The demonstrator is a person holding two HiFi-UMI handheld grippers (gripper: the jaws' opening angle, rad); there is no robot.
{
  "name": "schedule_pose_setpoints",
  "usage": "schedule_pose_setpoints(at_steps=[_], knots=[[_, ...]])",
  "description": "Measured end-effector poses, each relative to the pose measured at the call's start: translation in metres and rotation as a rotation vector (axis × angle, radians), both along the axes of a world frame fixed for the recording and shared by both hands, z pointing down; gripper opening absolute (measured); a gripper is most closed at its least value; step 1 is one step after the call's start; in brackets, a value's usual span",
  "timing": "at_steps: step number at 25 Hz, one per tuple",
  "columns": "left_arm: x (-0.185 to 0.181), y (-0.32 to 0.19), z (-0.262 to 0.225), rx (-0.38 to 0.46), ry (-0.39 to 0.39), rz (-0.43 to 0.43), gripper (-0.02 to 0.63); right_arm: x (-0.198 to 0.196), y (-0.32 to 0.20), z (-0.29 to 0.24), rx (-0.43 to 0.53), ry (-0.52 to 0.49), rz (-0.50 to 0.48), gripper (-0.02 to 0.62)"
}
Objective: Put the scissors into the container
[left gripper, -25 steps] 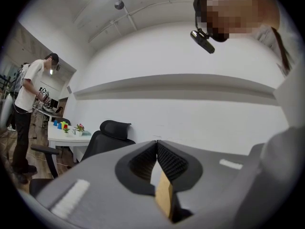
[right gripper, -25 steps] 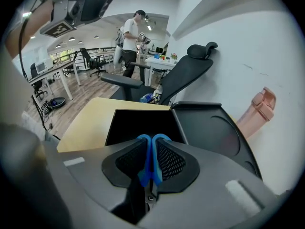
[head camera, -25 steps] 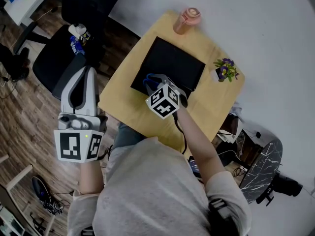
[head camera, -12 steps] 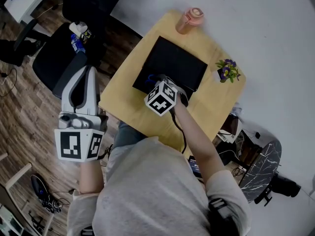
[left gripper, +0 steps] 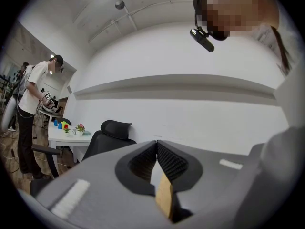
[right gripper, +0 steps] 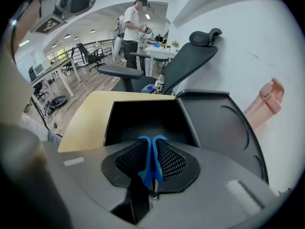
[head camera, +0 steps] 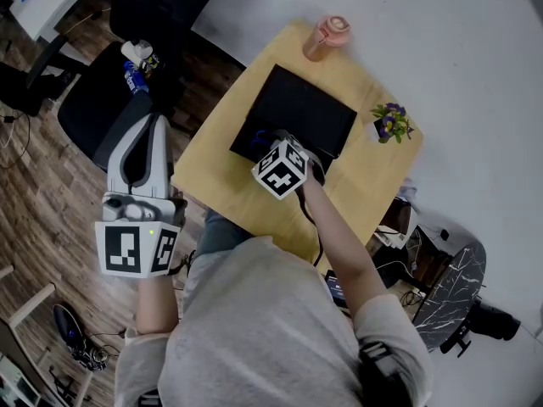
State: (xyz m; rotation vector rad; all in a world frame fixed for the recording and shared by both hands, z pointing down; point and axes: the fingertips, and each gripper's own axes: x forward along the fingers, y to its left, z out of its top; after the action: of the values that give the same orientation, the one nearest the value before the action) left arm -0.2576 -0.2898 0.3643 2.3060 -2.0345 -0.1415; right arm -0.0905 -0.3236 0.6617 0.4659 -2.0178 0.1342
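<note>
Right gripper view shows the right gripper with its fingers pinching the blue scissors just over the open black container on the table, so I think they can drop straight in. The left gripper hangs off to the side, fingers pressed together on nothing, since it is not needed.

White wall, wood floor, black chair

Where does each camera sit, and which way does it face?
Head view: on the person's head, facing steeply down at wooden table, black container; arms, left gripper, right gripper show.
Left gripper view: on the left gripper, facing white wall, office chair; its shut, empty jaws show.
Right gripper view: on the right gripper, facing into the container; jaws shut on blue scissors show.
Shared: head and right gripper views both show container and pink bottle.
</note>
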Motion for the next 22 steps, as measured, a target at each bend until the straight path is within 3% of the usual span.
schedule_pose_setpoints(at_steps=[6, 8, 10, 22], knots=[[0.012, 0.002, -0.008, 0.02, -0.004, 0.022, 0.058, 0.004, 0.001, -0.033, 0.02, -0.161, 0.126, 0.071], [0.019, 0.003, -0.011, 0.028, -0.008, 0.034, 0.058, 0.009, 0.001, -0.046, 0.029, -0.218, 0.17, 0.003], [0.026, 0.004, -0.015, 0.037, -0.011, 0.046, 0.058, 0.015, 0.003, -0.06, 0.052, -0.268, 0.198, 0.003], [0.072, 0.015, -0.04, 0.103, -0.028, 0.113, 0.058, 0.06, 0.005, -0.182, 0.309, -0.551, 0.382, 0.003]])
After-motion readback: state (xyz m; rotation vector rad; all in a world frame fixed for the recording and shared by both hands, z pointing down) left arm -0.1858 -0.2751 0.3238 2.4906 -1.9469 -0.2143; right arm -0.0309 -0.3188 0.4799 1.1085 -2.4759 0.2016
